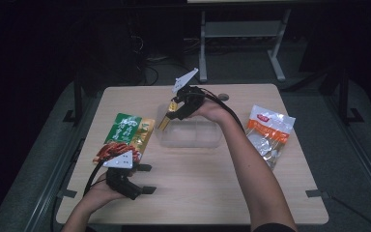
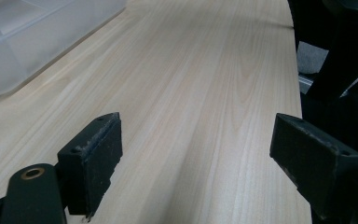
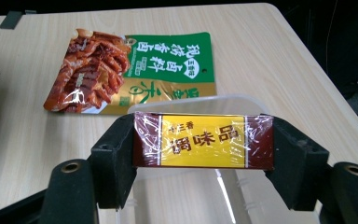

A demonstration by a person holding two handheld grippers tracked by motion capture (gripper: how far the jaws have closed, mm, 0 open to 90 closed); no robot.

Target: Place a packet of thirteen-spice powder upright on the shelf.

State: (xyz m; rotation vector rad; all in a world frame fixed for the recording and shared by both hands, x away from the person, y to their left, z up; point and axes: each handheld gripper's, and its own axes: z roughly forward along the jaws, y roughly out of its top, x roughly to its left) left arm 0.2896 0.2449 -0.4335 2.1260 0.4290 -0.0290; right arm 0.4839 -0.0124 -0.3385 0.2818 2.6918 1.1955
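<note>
A pale wood-grain table [image 1: 193, 193] stands in a dark room, grey floor around it and a metal frame behind. At the left lies a green snack pouch [image 1: 128, 133]. Near it the left gripper [image 1: 142, 179] sits low over bare wood, its 2 jaws spread wide with nothing between them. At the centre is a clear plastic tub [image 1: 193, 137]. Above its far left corner the right gripper [image 1: 166, 118] pinches a small box [image 3: 204, 141] endwise: yellow middle, dark red ends, dark characters, glossy wrap. At the right lies a white and orange bag [image 1: 269, 133].
</note>
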